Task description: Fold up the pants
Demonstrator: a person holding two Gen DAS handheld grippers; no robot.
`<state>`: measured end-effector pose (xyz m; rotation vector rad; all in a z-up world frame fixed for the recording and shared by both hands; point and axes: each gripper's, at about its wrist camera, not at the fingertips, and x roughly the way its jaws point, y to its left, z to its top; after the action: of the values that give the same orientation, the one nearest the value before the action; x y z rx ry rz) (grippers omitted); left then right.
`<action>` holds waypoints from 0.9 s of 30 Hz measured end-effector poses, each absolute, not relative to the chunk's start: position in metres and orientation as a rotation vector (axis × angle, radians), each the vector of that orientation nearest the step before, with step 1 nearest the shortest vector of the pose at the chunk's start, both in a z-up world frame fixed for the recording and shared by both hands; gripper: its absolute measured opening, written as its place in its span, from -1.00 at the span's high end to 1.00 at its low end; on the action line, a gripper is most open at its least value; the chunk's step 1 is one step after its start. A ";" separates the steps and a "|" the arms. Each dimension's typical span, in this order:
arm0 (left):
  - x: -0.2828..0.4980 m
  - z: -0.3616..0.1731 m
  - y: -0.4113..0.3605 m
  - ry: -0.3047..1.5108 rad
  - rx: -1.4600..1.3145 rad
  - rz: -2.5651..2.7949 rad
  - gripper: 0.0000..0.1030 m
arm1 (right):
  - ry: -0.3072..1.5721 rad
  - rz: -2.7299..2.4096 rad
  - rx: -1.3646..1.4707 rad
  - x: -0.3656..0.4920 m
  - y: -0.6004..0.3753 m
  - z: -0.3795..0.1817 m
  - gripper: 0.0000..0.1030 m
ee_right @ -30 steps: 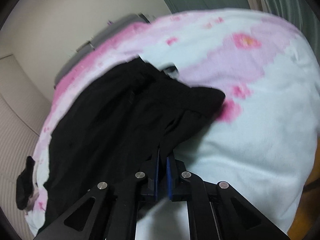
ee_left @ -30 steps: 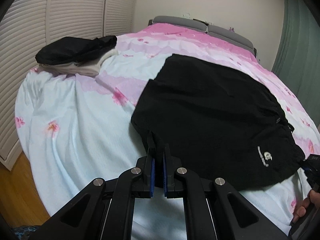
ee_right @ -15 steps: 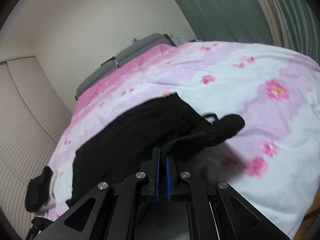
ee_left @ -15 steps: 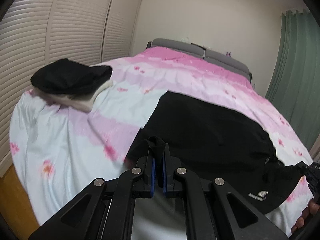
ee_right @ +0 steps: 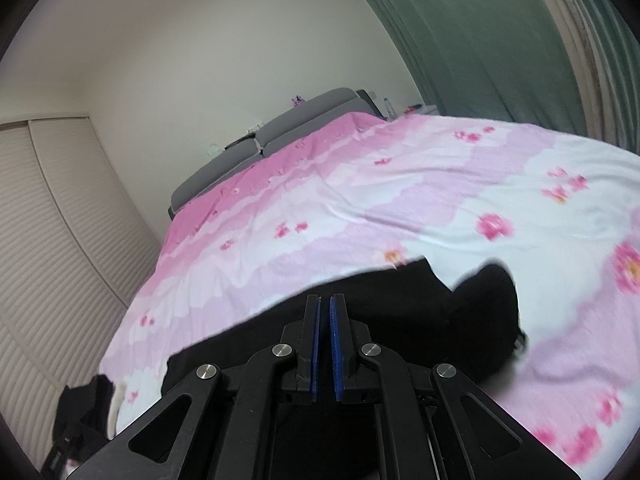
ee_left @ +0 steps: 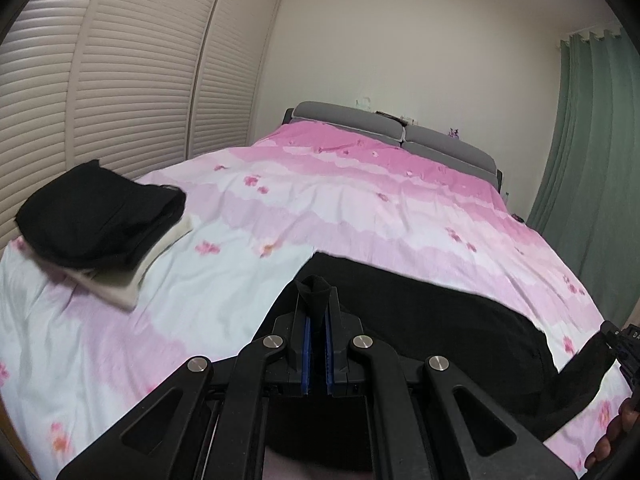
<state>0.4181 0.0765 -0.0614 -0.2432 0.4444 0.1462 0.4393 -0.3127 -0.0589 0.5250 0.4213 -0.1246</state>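
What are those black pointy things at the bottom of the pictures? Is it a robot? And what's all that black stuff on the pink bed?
No robot: a person holds a grabbing tool in each hand, each with a small camera looking along its fingers. One picture looks out over the left claw, the other over the right claw. Both are pinched shut on black pants that lie on a flowery pink bedspread. The left claw has a tuft of cloth poking up between its fingers. At the bed's corner sits a pile of folded clothes.

Left claw (ee_left: 316, 300) clamped; right claw (ee_right: 325, 312) clamped, tilted downward.
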 end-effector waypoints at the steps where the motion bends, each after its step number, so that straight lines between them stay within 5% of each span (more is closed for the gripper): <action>1: 0.429 -0.061 0.077 0.443 -0.246 0.150 0.86 | 0.414 -0.124 0.523 0.448 -0.312 -0.057 0.87; 20: 0.593 -0.112 0.063 0.525 -0.205 0.142 0.85 | 0.516 -0.122 0.367 0.583 -0.314 -0.075 0.86; 22: 0.597 -0.118 0.061 0.540 -0.211 0.140 0.85 | 0.572 -0.171 0.299 0.580 -0.316 -0.082 0.50; 23: 0.598 -0.122 0.059 0.554 -0.223 0.136 0.85 | 0.598 -0.197 0.274 0.576 -0.318 -0.086 0.03; 24: 0.597 -0.125 0.057 0.562 -0.227 0.135 0.85 | 0.604 -0.217 0.264 0.569 -0.321 -0.088 -0.21; 27: 0.590 -0.132 0.042 0.575 -0.211 0.112 0.85 | 0.596 -0.264 0.259 0.544 -0.334 -0.094 -0.23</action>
<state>0.5898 0.0416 -0.1319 -0.2106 0.5753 0.1116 0.5440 -0.3342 -0.0938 0.2591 0.5963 -0.2643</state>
